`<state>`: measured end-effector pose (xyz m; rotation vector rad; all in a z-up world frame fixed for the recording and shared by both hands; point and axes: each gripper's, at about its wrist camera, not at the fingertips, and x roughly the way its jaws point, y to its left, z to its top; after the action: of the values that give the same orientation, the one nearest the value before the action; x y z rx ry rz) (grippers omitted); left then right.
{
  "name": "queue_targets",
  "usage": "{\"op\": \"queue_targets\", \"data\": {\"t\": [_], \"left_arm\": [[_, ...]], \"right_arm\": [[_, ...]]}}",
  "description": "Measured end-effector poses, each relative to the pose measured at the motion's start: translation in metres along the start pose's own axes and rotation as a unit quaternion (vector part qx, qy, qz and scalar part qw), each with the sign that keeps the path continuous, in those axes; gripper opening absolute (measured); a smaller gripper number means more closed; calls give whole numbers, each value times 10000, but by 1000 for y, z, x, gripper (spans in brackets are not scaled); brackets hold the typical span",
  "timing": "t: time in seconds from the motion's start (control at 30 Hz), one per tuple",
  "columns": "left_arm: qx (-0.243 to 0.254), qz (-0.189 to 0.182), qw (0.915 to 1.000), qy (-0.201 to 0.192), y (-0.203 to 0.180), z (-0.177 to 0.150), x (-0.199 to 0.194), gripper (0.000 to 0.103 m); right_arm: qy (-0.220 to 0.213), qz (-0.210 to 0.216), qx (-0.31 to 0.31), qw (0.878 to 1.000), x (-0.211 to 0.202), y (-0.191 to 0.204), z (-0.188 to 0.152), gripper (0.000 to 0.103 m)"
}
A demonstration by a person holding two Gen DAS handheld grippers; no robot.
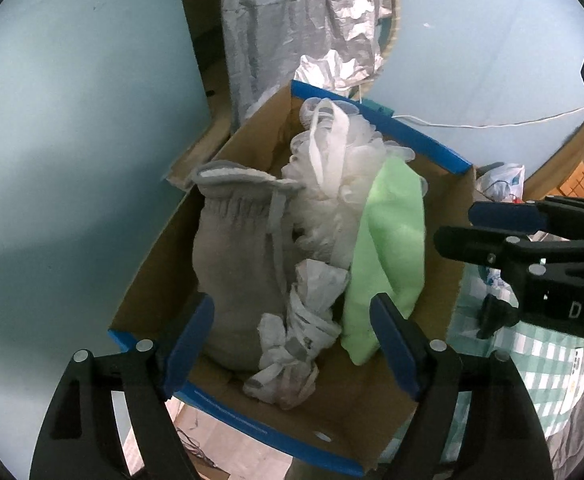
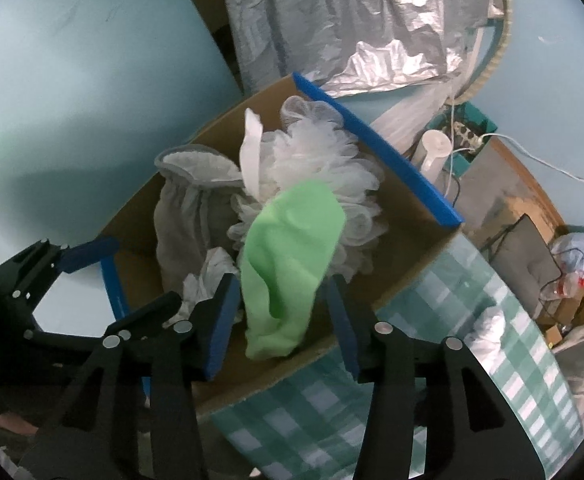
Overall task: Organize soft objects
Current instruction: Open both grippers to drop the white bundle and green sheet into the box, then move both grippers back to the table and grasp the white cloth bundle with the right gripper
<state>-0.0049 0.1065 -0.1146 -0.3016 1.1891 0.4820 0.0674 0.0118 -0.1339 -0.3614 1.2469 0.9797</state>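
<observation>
Above a brown cardboard box with blue-taped rims, I hold my left gripper with its blue-padded jaws spread wide and empty, straddling the near end of the load. Inside the box lie a grey knitted drawstring pouch, a white mesh bath sponge, a knotted white plastic bag and a pale green soft cloth, packed side by side so that each stays put against its neighbour. My right gripper stands partly open with the green cloth between its pads; the cloth looks blurred and slack, and I judge that the pads no longer press on it, so it is dropping into the right-hand side of the box beside the sponge. The box sits on a pale blue tabletop with a green-and-white checked cloth against its right side. Both grippers point steeply down because the box opens upward. What soft things remain outside the box, I cannot tell from here.
</observation>
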Motion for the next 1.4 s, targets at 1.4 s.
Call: {"op": "queue_targets", "data": {"t": [1.4], "left_arm": [[737,-551,9957,88,-139,8,-7,81]], "right_arm": [[-56,-504,887,9948,-54,-136,-72,53]]}}
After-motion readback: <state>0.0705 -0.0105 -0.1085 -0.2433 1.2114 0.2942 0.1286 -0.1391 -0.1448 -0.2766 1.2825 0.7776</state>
